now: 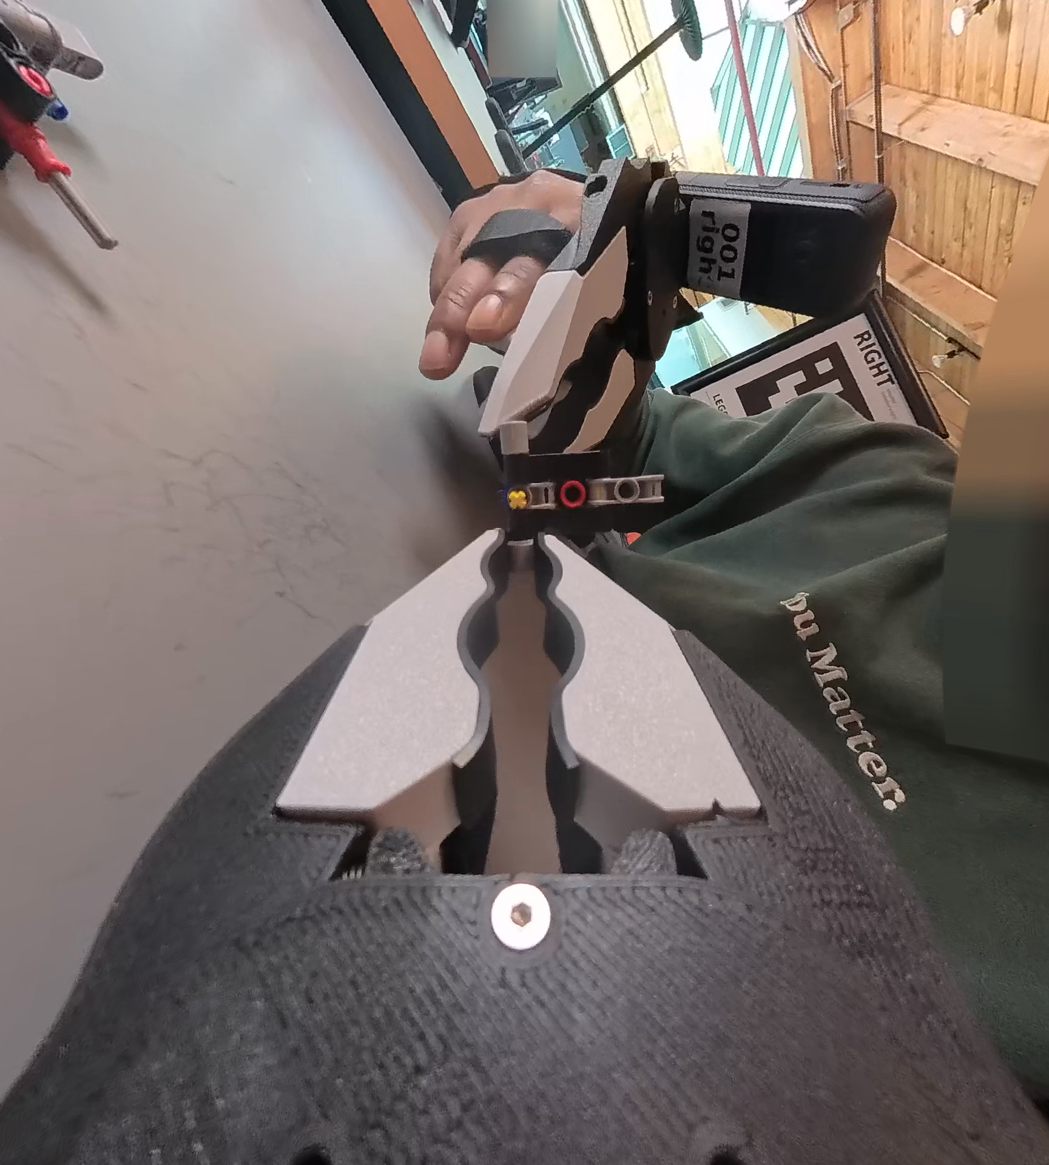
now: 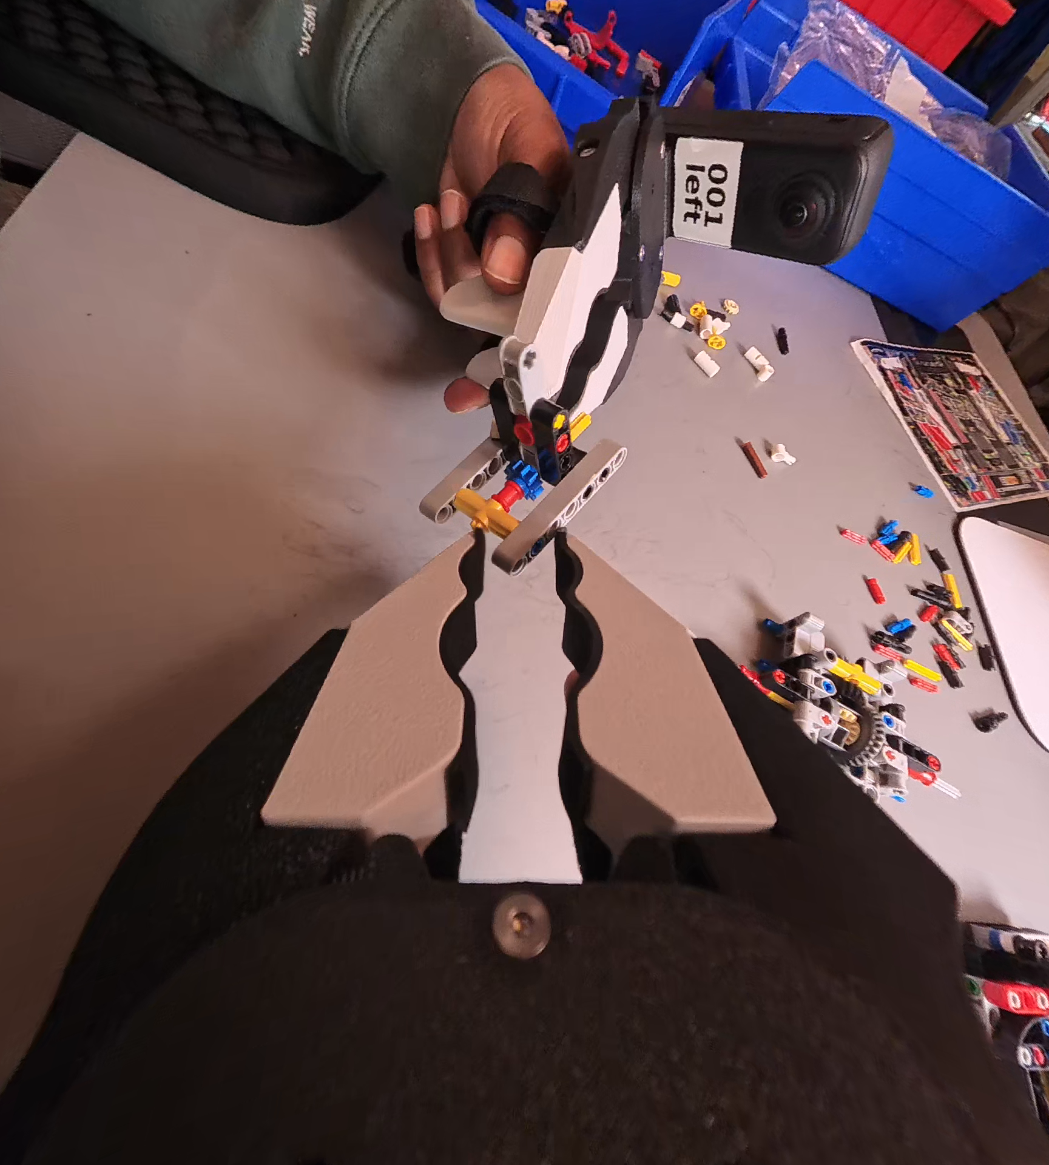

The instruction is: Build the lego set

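A grey table [image 2: 666,630] is seen under both grippers, with blue bins [image 2: 950,208] beyond and loose small parts [image 2: 912,605] scattered to the right of the right gripper [image 2: 518,536]; a printed sheet [image 2: 963,422] lies farther off on that side. A small brick assembly [image 2: 528,479] of grey beams, blue gear and yellow connector is held off the table; the left gripper [image 1: 520,543] is nearly shut, its tips clamped on a grey pin at the assembly's near end. The right gripper's jaws stand partly open; the near grey beam [image 2: 556,510] sits at its tips, and whether the pads press on it cannot be told. A steady clamp on the left and square alignment on the beam would seem wise.
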A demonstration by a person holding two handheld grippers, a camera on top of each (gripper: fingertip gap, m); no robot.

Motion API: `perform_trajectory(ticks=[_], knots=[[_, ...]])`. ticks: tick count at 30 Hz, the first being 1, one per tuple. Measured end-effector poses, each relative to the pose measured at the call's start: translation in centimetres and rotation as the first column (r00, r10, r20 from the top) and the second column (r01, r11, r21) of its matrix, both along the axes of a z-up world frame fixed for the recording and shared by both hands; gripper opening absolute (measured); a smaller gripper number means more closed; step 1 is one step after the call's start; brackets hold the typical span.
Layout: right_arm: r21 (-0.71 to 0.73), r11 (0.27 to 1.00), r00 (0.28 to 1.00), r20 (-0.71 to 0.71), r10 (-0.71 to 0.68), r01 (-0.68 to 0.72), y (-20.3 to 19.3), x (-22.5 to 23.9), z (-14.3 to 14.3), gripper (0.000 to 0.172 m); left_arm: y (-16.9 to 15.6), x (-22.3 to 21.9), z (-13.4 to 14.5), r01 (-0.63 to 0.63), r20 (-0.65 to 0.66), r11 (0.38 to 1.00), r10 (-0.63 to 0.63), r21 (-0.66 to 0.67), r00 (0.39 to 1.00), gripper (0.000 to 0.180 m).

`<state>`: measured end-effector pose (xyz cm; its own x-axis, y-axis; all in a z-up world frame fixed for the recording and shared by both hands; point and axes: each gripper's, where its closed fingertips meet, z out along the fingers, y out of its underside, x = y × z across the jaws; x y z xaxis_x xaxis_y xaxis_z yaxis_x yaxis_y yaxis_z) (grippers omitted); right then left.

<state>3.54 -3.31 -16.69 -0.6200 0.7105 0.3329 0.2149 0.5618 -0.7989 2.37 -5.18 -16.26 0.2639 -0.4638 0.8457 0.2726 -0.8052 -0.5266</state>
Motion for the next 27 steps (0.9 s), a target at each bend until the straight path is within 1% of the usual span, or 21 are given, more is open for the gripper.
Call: perform_trajectory(ticks=[3, 6, 8, 22, 24, 25, 27], knots=[[0.007, 1.0, 1.0, 0.004, 0.002, -0.002, 0.0, 0.0, -0.1, 0.021, 0.0, 0.1, -0.1, -0.001, -0.02, 1.0, 0.001, 0.006, 1.0, 0.006], [0.019, 1.0, 1.0, 0.026, 0.004, -0.005, -0.1, 0.1, -0.7, 0.022, 0.0, 0.2, -0.6, 0.001, -0.105, 0.999, 0.003, 0.036, 0.994, 0.006], [0.015, 1.0, 0.999, 0.032, 0.009, -0.009, -0.2, 0.2, -0.8, 0.022, -0.1, 0.3, -0.6, 0.003, -0.124, 0.999, 0.002, 0.042, 0.992, 0.006], [0.053, 0.999, 0.998, 0.062, 0.011, -0.015, -0.2, 0.5, -1.2, 0.025, -0.1, 0.6, -1.0, 0.0, -0.115, 1.0, 0.001, 0.014, 0.993, 0.006], [0.047, 0.999, 0.998, 0.06, 0.015, -0.018, -0.3, 0.5, -1.1, 0.026, -0.1, 0.6, -0.9, 0.001, -0.103, 1.0, 0.001, 0.012, 0.995, 0.006], [0.042, 0.999, 0.998, 0.058, 0.022, -0.024, -0.4, 0.5, -1.0, 0.03, -0.1, 0.6, -0.8, 0.003, -0.093, 1.0, -0.002, 0.01, 0.996, 0.006], [0.047, 0.998, 0.998, 0.056, 0.026, -0.029, -0.4, 0.5, -1.0, 0.029, -0.2, 0.5, -0.8, 0.011, -0.083, 1.0, -0.01, 0.005, 0.997, 0.006]])
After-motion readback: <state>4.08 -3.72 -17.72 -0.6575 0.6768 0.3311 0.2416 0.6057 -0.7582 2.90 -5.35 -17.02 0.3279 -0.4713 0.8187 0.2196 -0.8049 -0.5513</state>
